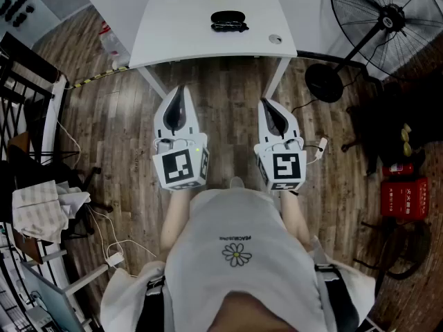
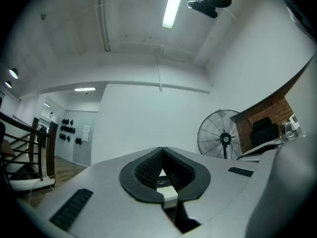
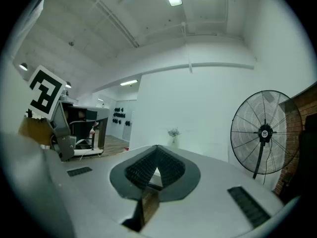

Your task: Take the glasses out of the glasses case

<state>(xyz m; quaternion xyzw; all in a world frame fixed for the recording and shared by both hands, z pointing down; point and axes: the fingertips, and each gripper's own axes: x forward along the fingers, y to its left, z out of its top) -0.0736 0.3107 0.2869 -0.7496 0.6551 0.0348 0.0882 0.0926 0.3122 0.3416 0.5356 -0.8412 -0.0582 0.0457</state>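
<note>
The worktop (image 1: 173, 33) is showing plain white, with the glasses case (image 1: 228, 21) on it looking black. Below the worktop, the floor (image 1: 228, 88) is running in brown wood planks. The left gripper (image 1: 181, 90) and right gripper (image 1: 267, 104) are wearing white shells and black-and-white square markers.

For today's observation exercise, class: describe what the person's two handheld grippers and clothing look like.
The left gripper and right gripper have white tapering plastic shells and black ribbed fingers. Each carries a white cube with black square markers. A small white cable plug juts from the right one's side. The person wears a white T-shirt with a daisy print.
</note>
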